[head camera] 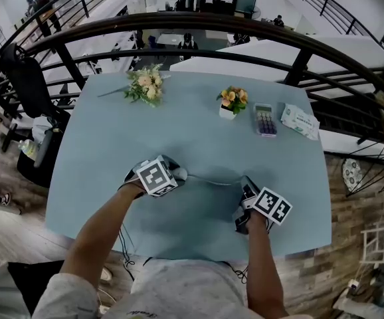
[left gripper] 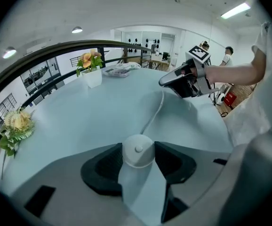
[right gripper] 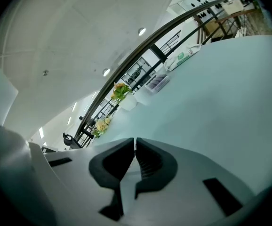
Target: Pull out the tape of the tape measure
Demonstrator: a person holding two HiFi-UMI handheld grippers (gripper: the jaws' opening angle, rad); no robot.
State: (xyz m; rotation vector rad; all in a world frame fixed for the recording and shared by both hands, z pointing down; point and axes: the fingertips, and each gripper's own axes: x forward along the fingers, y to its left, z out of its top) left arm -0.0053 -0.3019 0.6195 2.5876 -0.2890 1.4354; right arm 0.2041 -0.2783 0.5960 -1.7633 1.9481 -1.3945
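A round white tape measure (left gripper: 138,149) sits between the pads of my left gripper (left gripper: 138,158), which is shut on its sides just above the light blue table (head camera: 112,151). In the head view the case (head camera: 179,173) shows at the left gripper (head camera: 176,174). A thin white tape (head camera: 212,180) runs from it across the table to my right gripper (head camera: 244,193). In the left gripper view the tape (left gripper: 156,111) curves away to the right gripper (left gripper: 163,83). The right gripper (right gripper: 135,149) has its jaws pressed together on the tape's thin end.
At the table's far side lie a flower bouquet (head camera: 145,85), a small white pot of flowers (head camera: 232,102), a calculator (head camera: 266,119) and a tissue pack (head camera: 299,121). A dark curved railing (head camera: 245,28) runs behind the table. The table's near edge is at my body.
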